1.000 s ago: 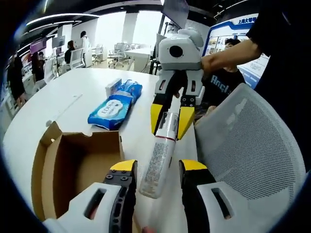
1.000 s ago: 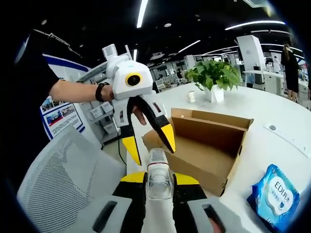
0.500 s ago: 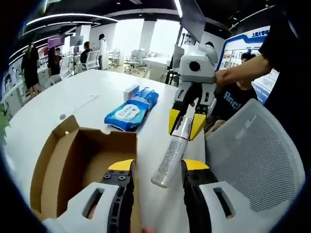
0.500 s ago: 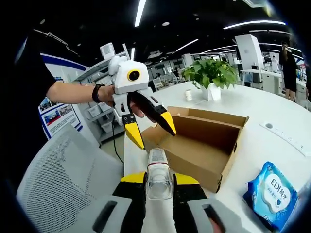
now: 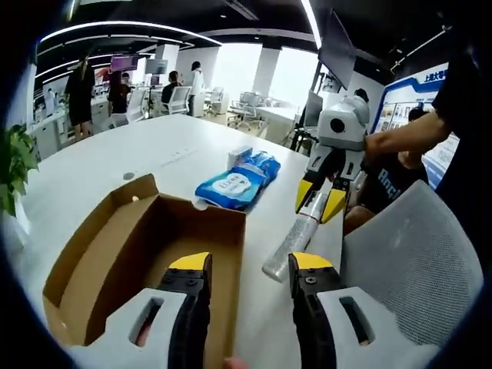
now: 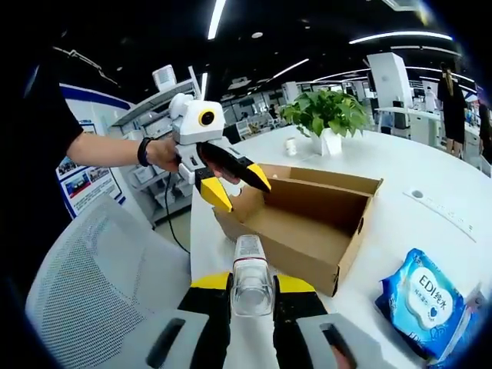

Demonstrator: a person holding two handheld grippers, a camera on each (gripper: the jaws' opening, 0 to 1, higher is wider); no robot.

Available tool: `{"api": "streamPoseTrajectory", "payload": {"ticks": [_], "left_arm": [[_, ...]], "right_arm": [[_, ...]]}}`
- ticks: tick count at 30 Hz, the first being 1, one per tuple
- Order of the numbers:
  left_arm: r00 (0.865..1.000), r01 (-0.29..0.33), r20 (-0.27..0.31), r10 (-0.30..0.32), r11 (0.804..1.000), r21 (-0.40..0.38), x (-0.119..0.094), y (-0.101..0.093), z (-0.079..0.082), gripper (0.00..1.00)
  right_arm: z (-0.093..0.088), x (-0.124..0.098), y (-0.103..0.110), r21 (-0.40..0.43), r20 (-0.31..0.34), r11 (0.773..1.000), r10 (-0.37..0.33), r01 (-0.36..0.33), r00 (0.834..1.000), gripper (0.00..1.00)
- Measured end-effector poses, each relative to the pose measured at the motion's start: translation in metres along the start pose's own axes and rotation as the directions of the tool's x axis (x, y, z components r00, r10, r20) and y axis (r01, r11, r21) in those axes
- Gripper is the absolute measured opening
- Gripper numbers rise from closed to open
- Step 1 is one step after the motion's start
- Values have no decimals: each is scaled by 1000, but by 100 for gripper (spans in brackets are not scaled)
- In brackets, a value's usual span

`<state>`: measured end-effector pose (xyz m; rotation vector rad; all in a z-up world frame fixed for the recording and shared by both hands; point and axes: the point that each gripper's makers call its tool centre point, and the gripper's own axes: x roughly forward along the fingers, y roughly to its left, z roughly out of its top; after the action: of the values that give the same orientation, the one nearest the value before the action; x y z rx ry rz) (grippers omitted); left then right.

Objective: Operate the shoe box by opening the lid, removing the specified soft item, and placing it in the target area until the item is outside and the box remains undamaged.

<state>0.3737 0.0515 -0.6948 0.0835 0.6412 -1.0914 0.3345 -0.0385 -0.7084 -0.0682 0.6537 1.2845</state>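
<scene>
In the left gripper view, the left gripper (image 5: 247,269) rises from the bottom edge with its yellow-tipped jaws spread apart and nothing between them. Just above and to the left of them sits the open cardboard box (image 5: 115,254) on the white table (image 5: 100,161), its inside bare where it shows. At centre right of the frame the right gripper (image 5: 321,201) is clamped on a clear tube (image 5: 294,244), which slants down toward the lower middle, outside the box and beside its right wall. A blue pack of wipes (image 5: 234,181) lies on the table above the box, well apart from it. A mesh chair back (image 5: 415,254) fills the lower right.

In the right gripper view, the right gripper (image 6: 250,284) at the bottom holds the tube (image 6: 250,277) end-on between its closed jaws. The box (image 6: 307,223) sits at centre, with the left gripper (image 6: 231,187) open over its left end. The wipes (image 6: 423,296) lie at lower right, and a potted plant (image 6: 323,123) stands at upper centre.
</scene>
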Motion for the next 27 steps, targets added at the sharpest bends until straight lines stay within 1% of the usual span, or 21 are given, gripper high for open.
{"api": "streamPoseTrajectory", "payload": {"ticks": [4,9,17,27], "left_arm": [[999,-31,11,31,999,-23,-2,6,-3,41],[998,-65,23,66,996,-55,-5,11,-9,42],[995,-96,29,99,991,-90,-8,16,-17,43],[991,-124,35,129,985,-121,-10,16,-23,43]], "right_arm": [[-2,-5,-6,0,-2,1000,-15,15,1000,16],[-1,-11,-10,11,7,1000,-28,28,1000,16],[-3,-19,-13,10,-8,999,-40,40,999,16],[-1,-33,-24,10,-16,998,-67,67,998,16]]}}
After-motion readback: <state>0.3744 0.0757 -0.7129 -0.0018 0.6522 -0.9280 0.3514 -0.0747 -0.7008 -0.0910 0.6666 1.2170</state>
